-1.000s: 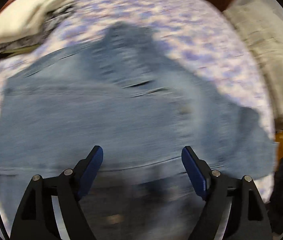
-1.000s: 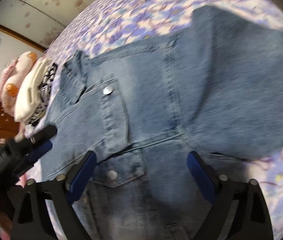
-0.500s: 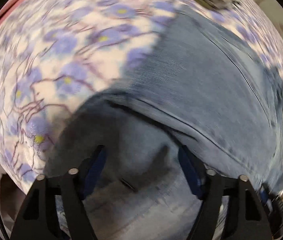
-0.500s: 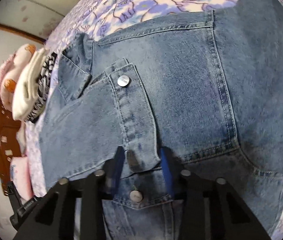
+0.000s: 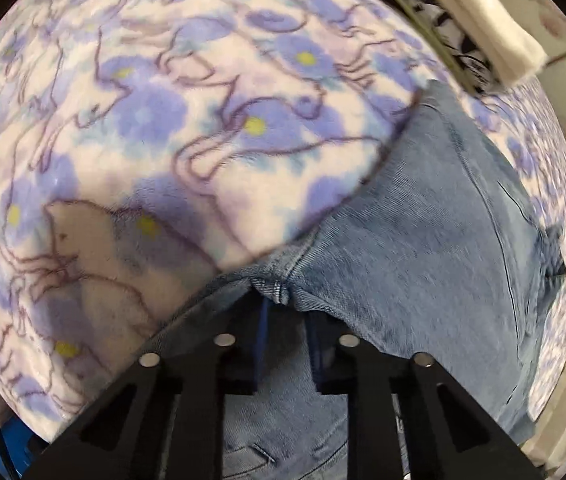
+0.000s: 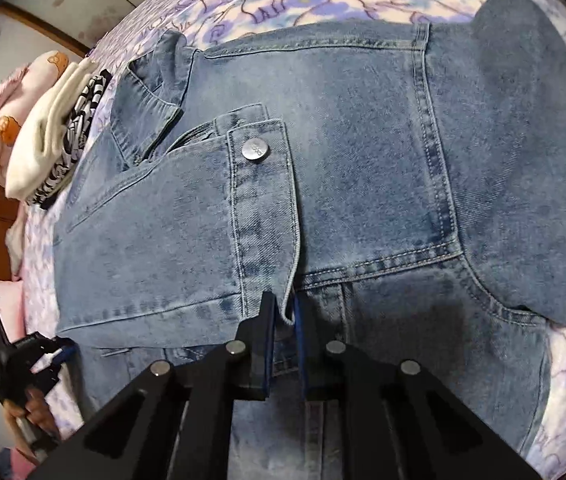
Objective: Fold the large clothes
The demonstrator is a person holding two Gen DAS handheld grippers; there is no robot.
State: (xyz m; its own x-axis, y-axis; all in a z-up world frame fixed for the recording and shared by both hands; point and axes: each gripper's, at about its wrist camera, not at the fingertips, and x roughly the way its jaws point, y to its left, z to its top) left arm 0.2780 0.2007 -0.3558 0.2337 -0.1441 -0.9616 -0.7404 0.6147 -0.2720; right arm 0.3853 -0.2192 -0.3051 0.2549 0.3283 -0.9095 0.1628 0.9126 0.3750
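Two grips are forming where a second ago both pairs of my fingers stood wide over the denim jacket [image 6: 363, 200]. My left gripper [image 5: 285, 320] has swung over to the jacket's outer edge, where it meets the flowered blanket [image 5: 163, 120], and its jaws are closing on a bunched seam fold; the cloth sits between the pads. My right gripper [image 6: 283, 316] has hardly shifted, and its jaws are closing too, nipping the lower corner of the button placket just below the metal snap [image 6: 255, 149]. I judge both corners are now secured enough to lift and begin a fold.

The jacket lies spread flat on the blanket, collar toward the far end. Beyond the collar sits a stack of folded clothes [image 6: 51, 148], cream on top of striped, close enough to crowd a fold carried that way. Nothing else lies on the denim.
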